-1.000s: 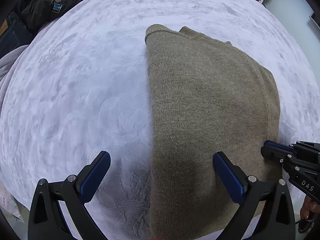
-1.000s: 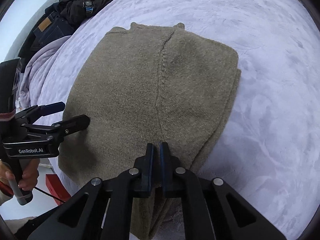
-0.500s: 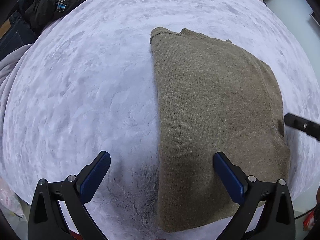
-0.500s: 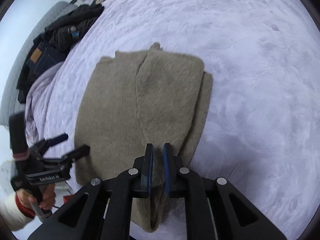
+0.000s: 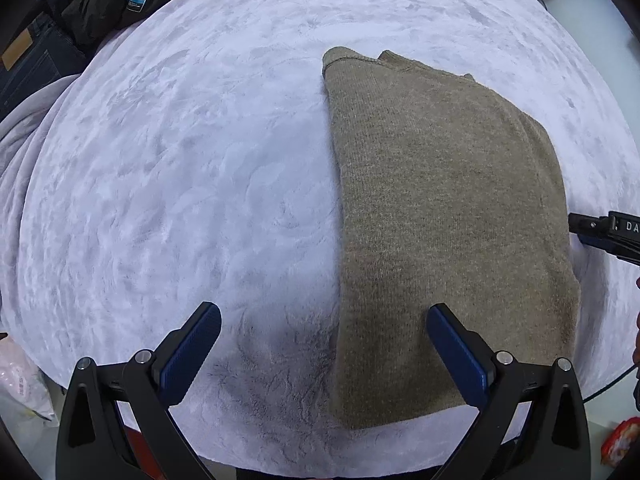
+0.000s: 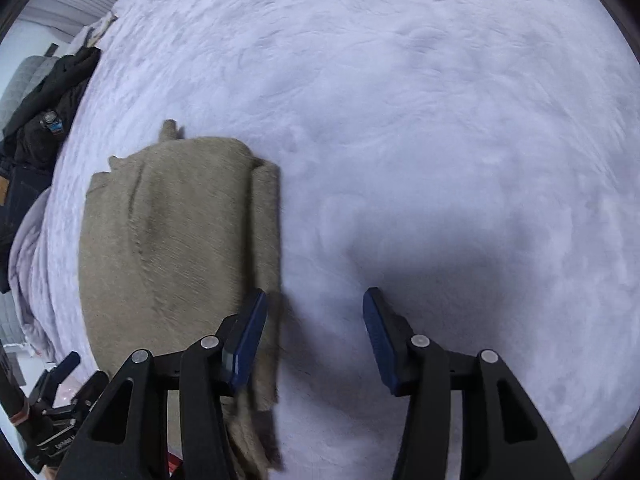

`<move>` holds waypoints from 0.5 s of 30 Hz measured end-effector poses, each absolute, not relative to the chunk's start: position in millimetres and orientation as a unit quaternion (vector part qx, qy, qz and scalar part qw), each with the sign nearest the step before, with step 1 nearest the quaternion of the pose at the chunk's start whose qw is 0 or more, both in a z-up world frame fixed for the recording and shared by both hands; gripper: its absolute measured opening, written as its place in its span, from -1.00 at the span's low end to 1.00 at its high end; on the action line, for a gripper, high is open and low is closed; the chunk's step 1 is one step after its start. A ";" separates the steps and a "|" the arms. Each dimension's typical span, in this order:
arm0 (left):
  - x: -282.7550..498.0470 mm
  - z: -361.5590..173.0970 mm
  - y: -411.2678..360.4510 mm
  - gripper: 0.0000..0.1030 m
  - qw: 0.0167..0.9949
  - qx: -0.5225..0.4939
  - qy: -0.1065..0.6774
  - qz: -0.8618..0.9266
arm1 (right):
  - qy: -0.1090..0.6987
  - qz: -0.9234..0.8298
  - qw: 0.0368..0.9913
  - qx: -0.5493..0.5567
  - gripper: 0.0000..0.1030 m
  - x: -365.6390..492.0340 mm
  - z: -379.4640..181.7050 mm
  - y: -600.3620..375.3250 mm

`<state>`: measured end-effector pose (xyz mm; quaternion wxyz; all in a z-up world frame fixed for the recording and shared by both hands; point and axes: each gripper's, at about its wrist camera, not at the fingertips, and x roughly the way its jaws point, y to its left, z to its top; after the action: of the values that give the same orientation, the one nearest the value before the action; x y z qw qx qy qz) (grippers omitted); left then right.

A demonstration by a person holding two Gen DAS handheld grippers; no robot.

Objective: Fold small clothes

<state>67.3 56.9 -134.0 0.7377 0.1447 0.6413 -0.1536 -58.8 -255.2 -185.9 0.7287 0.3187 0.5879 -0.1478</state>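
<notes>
A brown knit sweater [image 5: 444, 216] lies folded flat on a fuzzy pale purple blanket [image 5: 180, 184]. It makes a long, neat shape. In the right wrist view the sweater [image 6: 176, 248] sits to the left and looks a bit blurry, with a rolled edge along its right side.

The left gripper [image 5: 322, 354] hangs above the near end of the blanket and points forward. Its jaws are spread wide and hold nothing. One blue pad is over bare blanket, and the other blue pad is over the near part of the sweater. I cannot tell if that pad touches the knit.

The right gripper [image 6: 314, 338] also has its jaws spread apart with nothing between them. Its left blue pad is at the right edge of the sweater, and its right pad is over bare blanket. From the left wrist view, the tip of the right gripper [image 5: 600, 230] pokes in at the right edge, just beside the sweater's side.

A pile of dark clothes [image 5: 108, 0] lies at the far left edge of the blanket.
</notes>
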 end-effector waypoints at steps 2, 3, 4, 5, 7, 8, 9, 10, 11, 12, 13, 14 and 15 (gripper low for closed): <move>64.9 -132.0 59.6 1.00 0.736 0.151 0.643 -0.148 | 0.603 -0.149 0.718 0.315 0.11 -66.8 -181.1 -252.7; 63.2 -130.6 60.0 1.00 0.736 0.158 0.642 -0.144 | 0.616 -0.149 0.710 0.309 0.27 -71.4 -178.9 -248.5; 61.2 -129.1 60.0 1.00 0.735 0.166 0.642 -0.141 | 0.627 -0.151 0.703 0.299 0.35 -74.7 -176.0 -244.7; 59.7 -127.5 60.1 1.00 0.733 0.171 0.643 -0.140 | 0.635 -0.152 0.700 0.288 0.41 -78.3 -172.5 -238.9; 56.4 -123.8 60.0 1.00 0.727 0.177 0.650 -0.136 | 0.641 -0.141 0.703 0.274 0.41 -84.2 -162.4 -224.2; 54.5 -119.9 60.1 1.00 0.726 0.173 0.651 -0.139 | 0.641 -0.136 0.706 0.269 0.47 -86.1 -156.3 -215.4; 52.6 -115.8 60.2 1.00 0.727 0.172 0.649 -0.141 | 0.640 -0.133 0.708 0.266 0.55 -87.3 -151.2 -208.4; 50.5 -110.3 59.1 1.00 0.729 0.171 0.647 -0.143 | 0.636 -0.129 0.714 0.263 0.56 -88.6 -143.6 -199.2; 49.1 -106.9 57.8 1.00 0.727 0.165 0.650 -0.150 | 0.629 -0.125 0.720 0.265 0.56 -89.5 -136.8 -191.3; 48.0 -102.7 56.6 1.00 0.727 0.163 0.650 -0.153 | 0.622 -0.122 0.726 0.267 0.56 -89.7 -130.0 -183.6; 47.0 -97.9 55.5 1.00 0.727 0.159 0.650 -0.155 | 0.615 -0.120 0.732 0.268 0.57 -87.5 -124.1 -174.8; 46.2 -94.8 54.7 1.00 0.727 0.156 0.650 -0.157 | 0.608 -0.119 0.737 0.270 0.63 -88.5 -118.5 -169.3; 45.6 -90.9 53.7 1.00 0.727 0.153 0.651 -0.158 | 0.602 -0.115 0.741 0.273 0.76 -88.6 -113.0 -164.1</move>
<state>45.6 53.7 -90.9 0.7268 0.1530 0.6506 -0.1584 -88.6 -164.1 -113.0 0.7414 0.2735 0.6018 -0.1153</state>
